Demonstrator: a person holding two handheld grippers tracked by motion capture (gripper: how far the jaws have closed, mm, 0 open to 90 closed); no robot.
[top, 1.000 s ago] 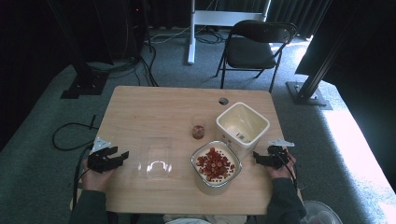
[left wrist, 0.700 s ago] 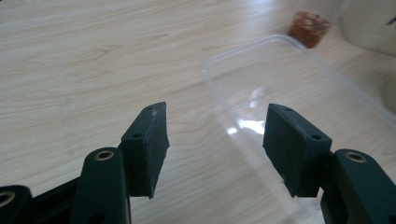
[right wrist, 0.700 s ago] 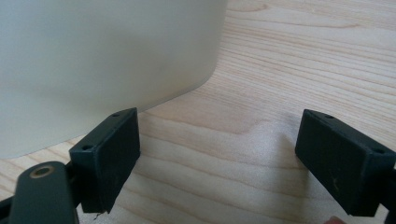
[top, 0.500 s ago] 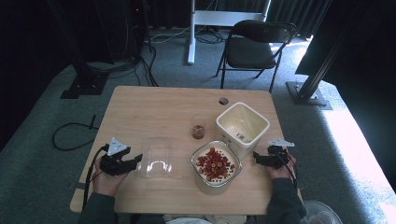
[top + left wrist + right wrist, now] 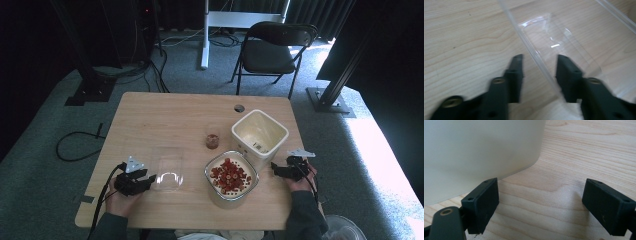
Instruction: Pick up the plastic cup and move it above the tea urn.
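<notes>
My left tongs (image 5: 537,72) stand spread astride the near rim of a clear, empty plastic container (image 5: 167,167) lying on the wooden tabletop (image 5: 165,120), not yet pinching it. My right tongs (image 5: 541,205) gape wide beside the white tub (image 5: 259,134).

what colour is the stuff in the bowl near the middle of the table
Red: the pieces fill the bowl, seen best in the high view.
</notes>
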